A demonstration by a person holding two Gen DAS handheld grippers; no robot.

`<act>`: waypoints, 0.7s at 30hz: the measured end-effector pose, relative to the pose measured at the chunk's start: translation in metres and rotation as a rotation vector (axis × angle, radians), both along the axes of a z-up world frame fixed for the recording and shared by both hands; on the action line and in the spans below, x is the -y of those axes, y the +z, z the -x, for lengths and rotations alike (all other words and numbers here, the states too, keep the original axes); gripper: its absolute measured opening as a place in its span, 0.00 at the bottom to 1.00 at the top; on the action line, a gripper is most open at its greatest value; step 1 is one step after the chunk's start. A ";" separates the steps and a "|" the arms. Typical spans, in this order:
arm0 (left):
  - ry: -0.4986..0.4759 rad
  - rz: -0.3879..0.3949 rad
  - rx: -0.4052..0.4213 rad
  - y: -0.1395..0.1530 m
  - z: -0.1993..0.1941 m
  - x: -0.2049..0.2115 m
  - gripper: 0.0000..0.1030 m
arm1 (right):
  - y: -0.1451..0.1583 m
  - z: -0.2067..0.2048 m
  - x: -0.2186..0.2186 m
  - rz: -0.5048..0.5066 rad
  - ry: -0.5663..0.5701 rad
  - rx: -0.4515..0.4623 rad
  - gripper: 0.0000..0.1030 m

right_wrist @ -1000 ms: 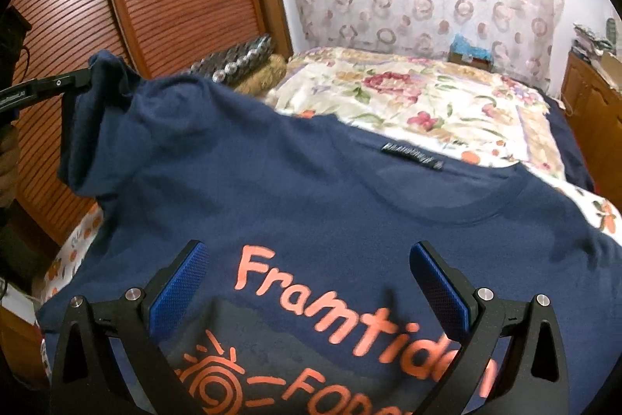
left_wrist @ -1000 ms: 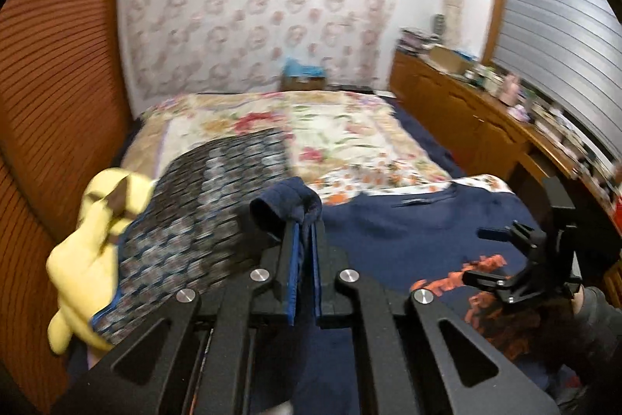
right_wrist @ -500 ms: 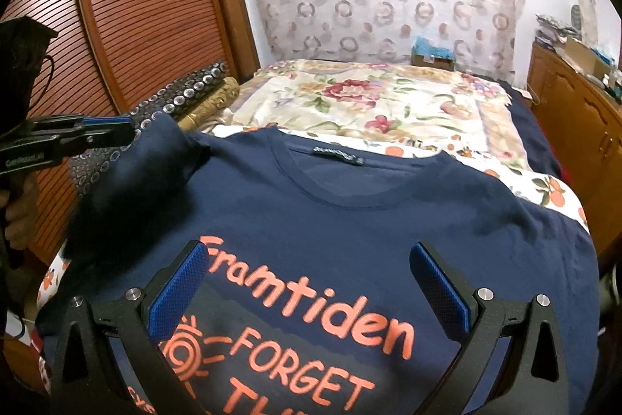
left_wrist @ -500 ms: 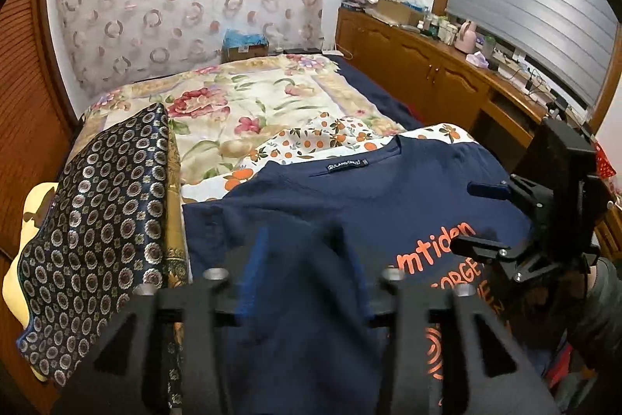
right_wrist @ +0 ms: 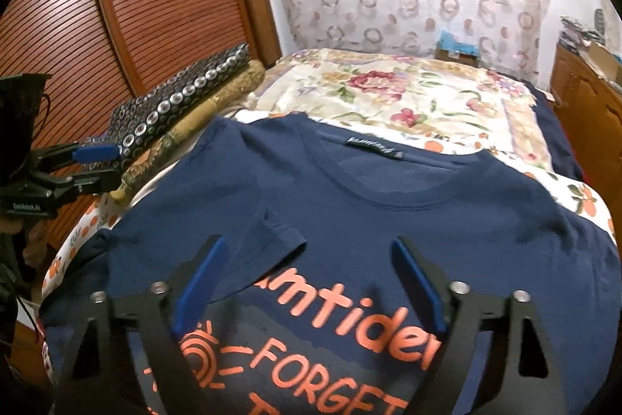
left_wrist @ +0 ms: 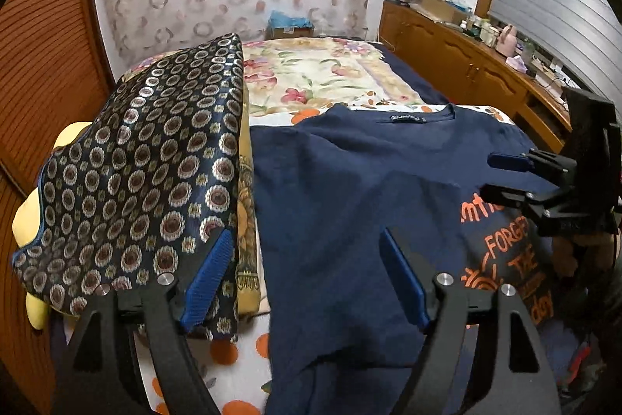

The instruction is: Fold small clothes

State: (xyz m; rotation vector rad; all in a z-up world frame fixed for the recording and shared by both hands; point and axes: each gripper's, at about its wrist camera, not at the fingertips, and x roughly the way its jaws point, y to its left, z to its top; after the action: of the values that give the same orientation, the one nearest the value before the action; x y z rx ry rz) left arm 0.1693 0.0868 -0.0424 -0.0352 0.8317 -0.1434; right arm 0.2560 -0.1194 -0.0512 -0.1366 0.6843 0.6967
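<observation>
Beside you, a circle-patterned cushion (left_wrist: 147, 162) rests on a yellow pillow (left_wrist: 29, 216); floral bedspread (right_wrist: 408, 96) beyond, wooden cabinet (left_wrist: 458, 61) alongside.

Left gripper (left_wrist: 307, 275) angles downward, jaws opening, pressing on nothing. Right gripper (right_wrist: 307, 282) angles downward too, jaws closing, pads gripping nothing.

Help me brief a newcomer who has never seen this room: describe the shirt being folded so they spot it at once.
Start at the bed with its floral cover; the navy T-shirt lies flat across the near end, front up. Left of it are stacked patterned cushions. Only the shirt is plain dark blue with orange lettering, and one short sleeve is folded in over its chest.
</observation>
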 end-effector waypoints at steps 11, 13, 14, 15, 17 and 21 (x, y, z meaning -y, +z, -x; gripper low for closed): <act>-0.068 -0.009 0.011 -0.015 -0.012 0.040 0.76 | 0.006 -0.017 0.027 0.011 -0.063 0.001 0.76; -0.088 -0.001 -0.001 -0.021 -0.017 0.049 0.76 | 0.006 -0.012 0.038 0.012 -0.095 -0.002 0.76; -0.101 0.002 -0.006 -0.024 -0.020 0.055 0.76 | 0.006 -0.010 0.043 0.016 -0.111 -0.001 0.76; -0.109 -0.001 -0.012 -0.027 -0.023 0.059 0.76 | 0.006 -0.009 0.050 0.020 -0.127 0.000 0.76; -0.125 -0.013 -0.021 -0.034 -0.028 0.069 0.76 | 0.006 -0.005 0.063 0.031 -0.160 0.006 0.76; -0.151 -0.030 -0.040 -0.044 -0.035 0.083 0.76 | 0.007 0.003 0.099 0.046 -0.257 0.012 0.76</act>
State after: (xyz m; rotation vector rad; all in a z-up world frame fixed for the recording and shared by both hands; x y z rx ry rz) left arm 0.2041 0.0039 -0.0868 0.0537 0.8762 -0.2730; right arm 0.2532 -0.2186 -0.0440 -0.0926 0.6920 0.4332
